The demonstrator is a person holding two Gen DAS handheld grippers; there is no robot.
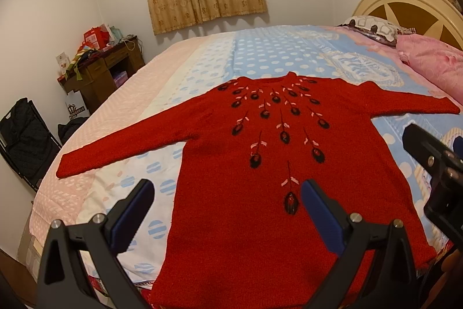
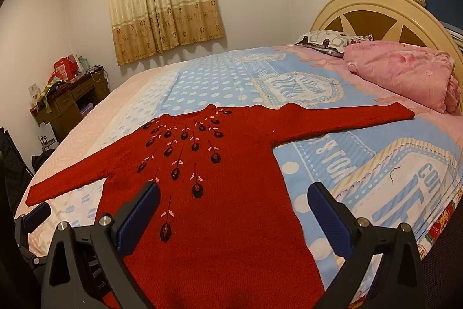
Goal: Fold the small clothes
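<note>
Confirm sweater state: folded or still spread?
Spread. The red sweater lies flat on the bed, front up, both sleeves out sideways; no fold visible.

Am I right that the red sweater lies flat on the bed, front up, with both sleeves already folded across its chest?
Not quite: the red sweater does lie flat, front up, on the bed, but both sleeves are spread straight out to the sides, unfolded. The left wrist view shows it.

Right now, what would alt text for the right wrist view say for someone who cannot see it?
A red knitted sweater with embroidered flowers lies flat, sleeves spread, on a blue polka-dot bedsheet. The right gripper hangs over its hem, jaws open. A pink pillow rests by the headboard.
</note>
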